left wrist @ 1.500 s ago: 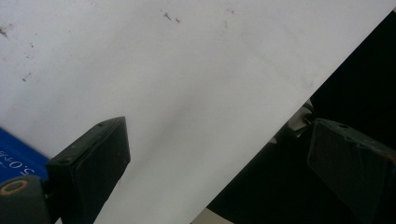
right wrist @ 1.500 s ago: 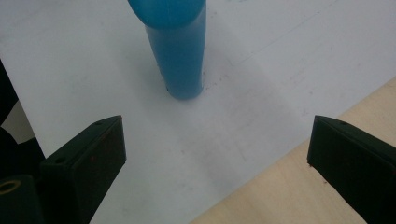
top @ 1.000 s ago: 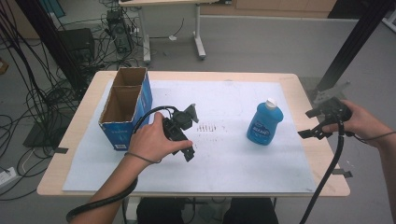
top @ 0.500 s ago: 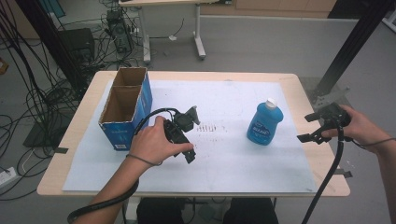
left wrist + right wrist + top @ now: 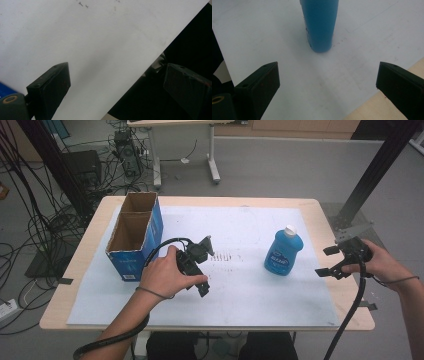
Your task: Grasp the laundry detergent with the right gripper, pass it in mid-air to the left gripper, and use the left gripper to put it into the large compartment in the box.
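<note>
- The blue bottle [image 5: 283, 254] is seen standing upright on the white sheet [image 5: 250, 290], ahead of the right gripper [image 5: 336, 261] and well apart from it; in the right gripper view the bottle's body [image 5: 321, 23] rises just left of the midline between the two jaws
- The right gripper is held with its jaws spread wide and nothing between them, just past the sheet's edge over the bare wood of the table [image 5: 350, 312]
- The step in hand is judged to be the approach to the bottle; it would be done well if the gripper were brought straight ahead until the bottle's body sits midway between the jaws, low enough that the wide part and not the white cap [image 5: 289, 229] is taken
- The jaws are best closed only once both pads flank the body evenly, since a one-sided touch could tip the bottle
- The left gripper [image 5: 202, 264] is held far off to the bottle's other side, its jaws likewise parted and empty [image 5: 115, 82] over the sheet's near edge
- Beyond the left gripper a blue cardboard box [image 5: 134, 236] with two open compartments is seen, judged a likely place for the bottle
</note>
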A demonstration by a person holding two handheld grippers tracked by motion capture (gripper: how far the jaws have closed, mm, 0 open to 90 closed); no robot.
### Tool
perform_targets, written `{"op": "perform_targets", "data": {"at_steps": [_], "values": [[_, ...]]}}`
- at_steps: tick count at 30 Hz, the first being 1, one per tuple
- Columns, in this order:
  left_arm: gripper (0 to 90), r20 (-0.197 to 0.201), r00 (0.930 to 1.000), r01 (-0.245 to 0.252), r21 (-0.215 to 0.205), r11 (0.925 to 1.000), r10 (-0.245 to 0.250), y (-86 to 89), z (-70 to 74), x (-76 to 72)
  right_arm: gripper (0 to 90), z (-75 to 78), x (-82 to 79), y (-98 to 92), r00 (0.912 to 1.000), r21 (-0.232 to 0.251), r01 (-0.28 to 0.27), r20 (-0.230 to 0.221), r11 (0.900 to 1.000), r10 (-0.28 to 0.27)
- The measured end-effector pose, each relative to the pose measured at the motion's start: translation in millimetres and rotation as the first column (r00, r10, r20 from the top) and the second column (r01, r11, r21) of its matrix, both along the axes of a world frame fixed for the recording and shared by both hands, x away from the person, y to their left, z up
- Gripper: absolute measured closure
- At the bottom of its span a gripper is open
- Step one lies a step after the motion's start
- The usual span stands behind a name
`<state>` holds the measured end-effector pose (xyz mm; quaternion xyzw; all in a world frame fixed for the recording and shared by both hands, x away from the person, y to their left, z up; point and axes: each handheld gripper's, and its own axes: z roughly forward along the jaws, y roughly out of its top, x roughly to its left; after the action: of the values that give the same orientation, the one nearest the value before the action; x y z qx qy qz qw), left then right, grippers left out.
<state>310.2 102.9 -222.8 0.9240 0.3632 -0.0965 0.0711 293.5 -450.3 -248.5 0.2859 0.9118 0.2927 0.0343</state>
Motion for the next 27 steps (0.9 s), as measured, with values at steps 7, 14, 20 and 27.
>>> {"op": "perform_targets", "data": {"at_steps": [7,14,20,27], "values": [[6.1,0.005,1.0000,-0.003,-0.011,0.9999,0.004,0.7,0.3,0.6,4.6,-9.5,-6.3,-4.1,0.9999,0.023,0.005,0.011,1.000,-0.005],[6.1,0.004,1.0000,-0.002,-0.013,0.9999,0.002,1.0,1.3,1.0,4.6,-15.8,-11.2,-7.1,0.9996,0.038,0.009,0.025,0.999,-0.010],[6.2,0.004,1.0000,-0.002,-0.022,0.9998,0.002,2.2,2.2,0.6,4.5,-22.0,-16.2,-9.1,0.9989,0.057,0.018,0.042,0.998,-0.020],[6.2,0.004,1.0000,-0.002,-0.023,0.9997,0.002,2.6,0.9,1.1,4.4,-27.8,-21.7,-13.0,0.9973,0.095,0.028,0.065,0.995,-0.035]]}}
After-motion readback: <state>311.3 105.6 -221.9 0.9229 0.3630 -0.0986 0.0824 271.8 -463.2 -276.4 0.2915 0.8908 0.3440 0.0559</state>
